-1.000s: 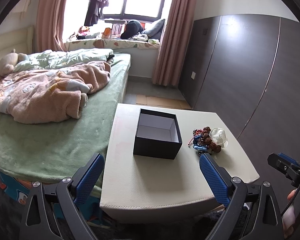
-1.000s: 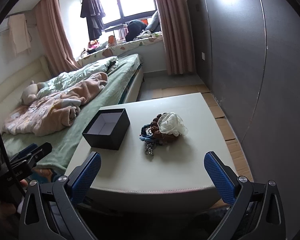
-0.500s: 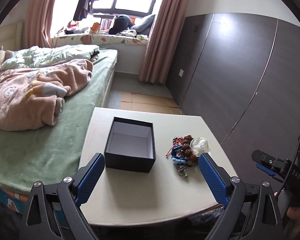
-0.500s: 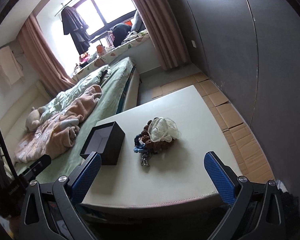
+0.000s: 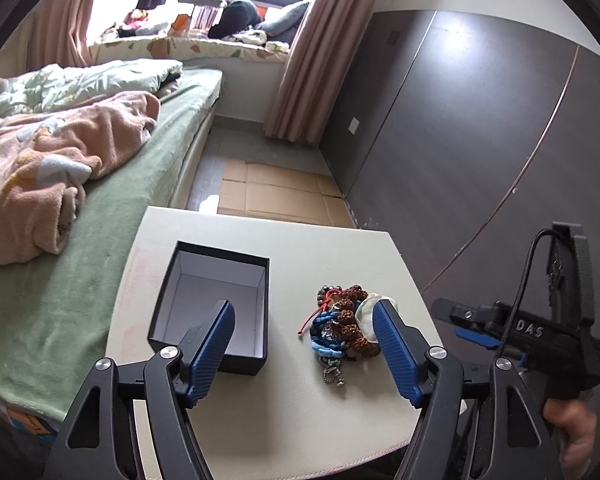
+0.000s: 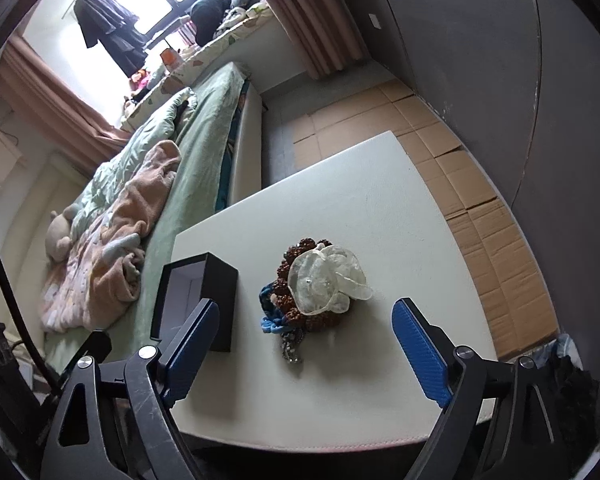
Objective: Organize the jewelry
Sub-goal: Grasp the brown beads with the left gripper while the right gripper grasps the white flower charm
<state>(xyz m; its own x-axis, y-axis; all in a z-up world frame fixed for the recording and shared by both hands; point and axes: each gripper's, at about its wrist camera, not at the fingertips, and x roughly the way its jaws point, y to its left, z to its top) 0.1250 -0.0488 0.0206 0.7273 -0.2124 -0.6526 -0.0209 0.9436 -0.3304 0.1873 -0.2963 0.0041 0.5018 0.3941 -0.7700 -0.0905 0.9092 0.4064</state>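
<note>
An open black box [image 5: 216, 292] with a white inside stands on the cream table [image 5: 284, 408]. Right of it lies a jewelry pile [image 5: 340, 328]: brown bead bracelets, blue cord, a metal chain and a sheer white flower. My left gripper [image 5: 304, 328] is open and empty above the table, between box and pile. In the right wrist view the box [image 6: 216, 296] is left of the pile [image 6: 316, 292], topped by the white flower [image 6: 328, 278]. My right gripper [image 6: 306, 330] is open and empty, just short of the pile. It also shows at the right of the left wrist view [image 5: 512, 326].
A bed [image 5: 60, 184] with a pink blanket and green sheet runs along the table's left side. A dark wardrobe wall [image 5: 480, 140] stands to the right. Cardboard sheets [image 6: 460, 184] cover the floor beyond and right of the table.
Both grippers have moved forward and down toward the table. The box and the jewelry pile appear larger and nearer. The objects themselves have not moved.
</note>
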